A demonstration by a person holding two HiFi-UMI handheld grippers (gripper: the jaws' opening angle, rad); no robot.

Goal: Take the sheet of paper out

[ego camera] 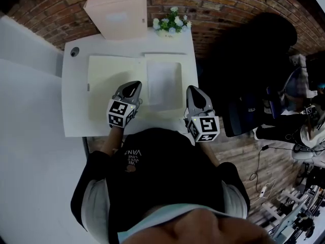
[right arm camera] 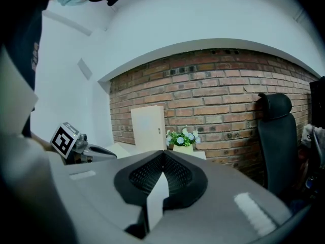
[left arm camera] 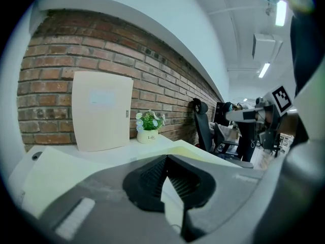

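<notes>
A pale yellow folder (ego camera: 109,80) lies open on the white table (ego camera: 76,121). A white sheet of paper (ego camera: 163,83) rests on its right half. My left gripper (ego camera: 134,86) hovers over the folder's middle, just left of the sheet, with its jaws shut and nothing visibly held. In the left gripper view the shut left gripper (left arm camera: 166,156) points across the folder (left arm camera: 45,177) toward the brick wall. My right gripper (ego camera: 192,90) is near the table's right edge, beside the folder's right side, also shut and empty. In its own view the right gripper (right arm camera: 163,152) is closed.
A cream board (ego camera: 118,14) leans on the brick wall at the table's back, next to a small flower pot (ego camera: 171,24). A black office chair (right arm camera: 274,136) stands right of the table. A round cable hole (ego camera: 75,51) sits at the back left corner.
</notes>
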